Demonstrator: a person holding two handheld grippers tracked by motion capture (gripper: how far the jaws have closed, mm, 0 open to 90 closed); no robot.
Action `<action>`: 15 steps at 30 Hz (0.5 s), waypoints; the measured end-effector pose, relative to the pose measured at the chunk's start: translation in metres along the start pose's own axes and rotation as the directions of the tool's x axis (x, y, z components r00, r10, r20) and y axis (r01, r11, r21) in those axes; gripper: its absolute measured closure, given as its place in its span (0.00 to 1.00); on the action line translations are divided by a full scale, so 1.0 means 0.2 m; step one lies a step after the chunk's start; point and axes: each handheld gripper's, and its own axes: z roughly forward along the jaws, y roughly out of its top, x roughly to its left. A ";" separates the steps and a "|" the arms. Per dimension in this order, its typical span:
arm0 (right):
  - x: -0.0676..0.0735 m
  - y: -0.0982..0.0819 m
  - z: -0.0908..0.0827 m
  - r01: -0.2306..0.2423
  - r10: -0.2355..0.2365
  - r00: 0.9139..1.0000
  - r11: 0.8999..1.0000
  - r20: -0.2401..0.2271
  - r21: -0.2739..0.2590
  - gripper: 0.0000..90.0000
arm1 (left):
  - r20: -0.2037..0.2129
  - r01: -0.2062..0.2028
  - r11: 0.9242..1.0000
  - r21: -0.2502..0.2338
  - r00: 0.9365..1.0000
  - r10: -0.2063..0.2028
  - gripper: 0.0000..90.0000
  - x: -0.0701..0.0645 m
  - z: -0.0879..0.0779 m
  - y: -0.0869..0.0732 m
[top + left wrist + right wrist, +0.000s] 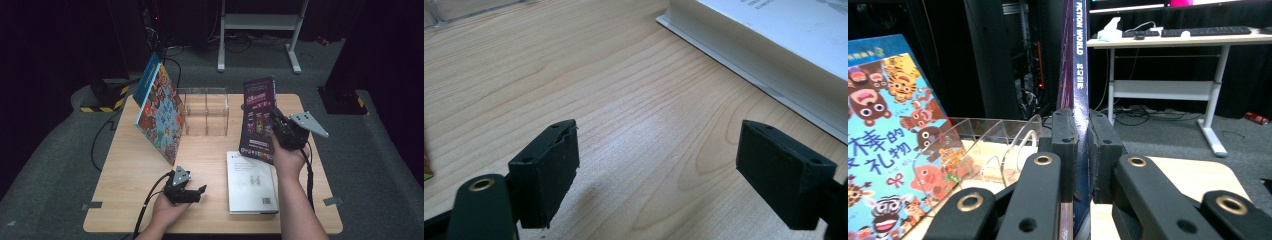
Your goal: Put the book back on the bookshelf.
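My right gripper (276,131) is shut on a thin dark purple magazine (258,119), held upright above the table's right half. In the right gripper view both pads clamp its spine (1079,75). To its left a clear acrylic book rack (206,111) stands at mid-table, and a colourful picture book (161,113) leans against that rack's left side. A white book (251,182) lies flat near the front edge. My left gripper (198,193) rests low on the table, open, its pads (549,167) wide apart over bare wood, the white book (784,45) just beyond.
The wooden table (130,170) has bare room at front left. Behind it stand a white desk frame (260,30) and dark equipment with cables on grey carpet. A yellow-black striped block (107,97) sits on the floor at the left.
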 end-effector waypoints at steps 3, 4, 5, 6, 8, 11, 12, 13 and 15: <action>0.00 0.00 0.03 -0.002 0.002 1.000 1.000 0.010 0.002 0.94 | 0.003 -0.001 1.000 0.002 1.000 0.001 0.20 0.00 0.00 0.00; 0.00 0.00 0.03 -0.004 0.004 1.000 1.000 0.009 0.003 0.94 | 0.005 0.004 1.000 0.001 1.000 -0.004 0.20 0.00 0.00 0.00; 0.00 0.01 0.04 -0.002 0.001 1.000 1.000 0.012 0.003 0.94 | 0.005 0.007 1.000 0.001 1.000 -0.007 0.20 0.00 0.00 0.00; 0.00 0.01 0.05 -0.004 0.004 1.000 1.000 0.012 0.000 0.94 | 0.005 0.006 1.000 0.000 1.000 -0.006 0.20 0.00 0.00 0.00; 0.00 0.01 0.06 -0.007 0.007 1.000 1.000 0.014 -0.004 0.94 | 0.006 0.006 1.000 0.000 1.000 -0.006 0.20 -0.01 0.00 0.00; 0.00 0.02 0.07 -0.009 0.009 1.000 1.000 0.014 -0.004 0.94 | 0.002 0.000 1.000 -0.001 1.000 0.000 0.20 -0.01 0.00 0.00; 0.00 0.02 0.08 -0.009 0.009 1.000 1.000 0.018 -0.003 0.94 | 0.000 -0.006 1.000 0.002 1.000 0.006 0.20 0.00 0.00 0.00; 0.00 0.02 0.09 -0.004 0.004 1.000 1.000 0.021 -0.003 0.94 | 0.004 -0.003 1.000 0.002 1.000 0.003 0.20 -0.01 0.00 0.00; 0.01 0.02 0.10 0.002 -0.002 1.000 1.000 0.024 0.001 0.94 | 0.006 -0.002 1.000 0.003 1.000 0.002 0.20 -0.01 0.00 0.00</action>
